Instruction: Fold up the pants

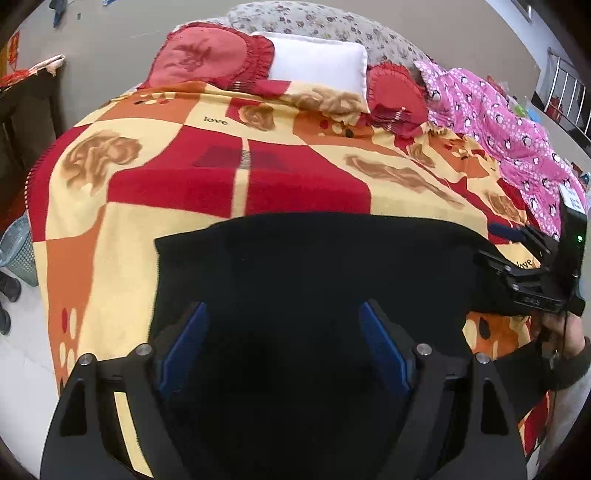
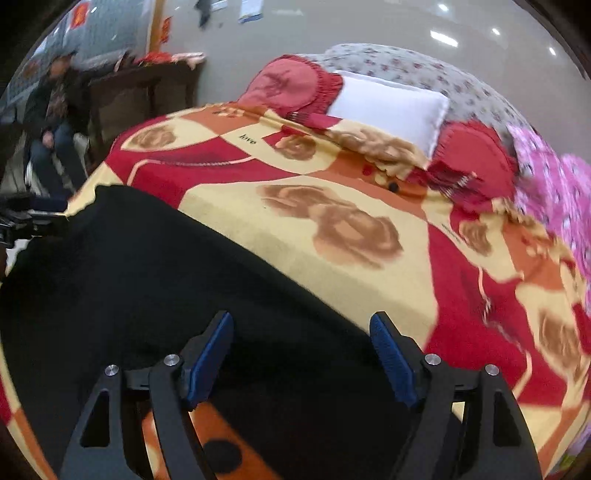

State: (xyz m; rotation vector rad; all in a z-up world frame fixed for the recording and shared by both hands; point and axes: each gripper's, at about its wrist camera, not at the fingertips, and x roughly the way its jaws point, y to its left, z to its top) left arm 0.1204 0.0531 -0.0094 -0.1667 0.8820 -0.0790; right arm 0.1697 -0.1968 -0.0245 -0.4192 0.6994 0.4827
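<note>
Black pants (image 1: 303, 273) lie folded flat on a bed covered by a red, orange and yellow blanket (image 1: 177, 206). My left gripper (image 1: 282, 314) hovers over the near part of the pants, its blue pads wide apart and nothing between them. In the right wrist view the same pants (image 2: 147, 280) spread across the lower left, and my right gripper (image 2: 301, 325) stands open above their near right edge, holding nothing. The right gripper (image 1: 517, 254) also shows at the right edge of the left wrist view, and the left gripper's body (image 2: 33, 218) shows at the far left of the right wrist view.
At the head of the bed lie red ruffled pillows (image 1: 207, 59), a white pillow (image 1: 317, 62) and a floral cushion (image 1: 314, 22). A pink patterned quilt (image 1: 506, 125) runs along the right side. A grey basket (image 1: 18, 251) stands on the floor at left. A person (image 2: 55, 122) sits by dark furniture.
</note>
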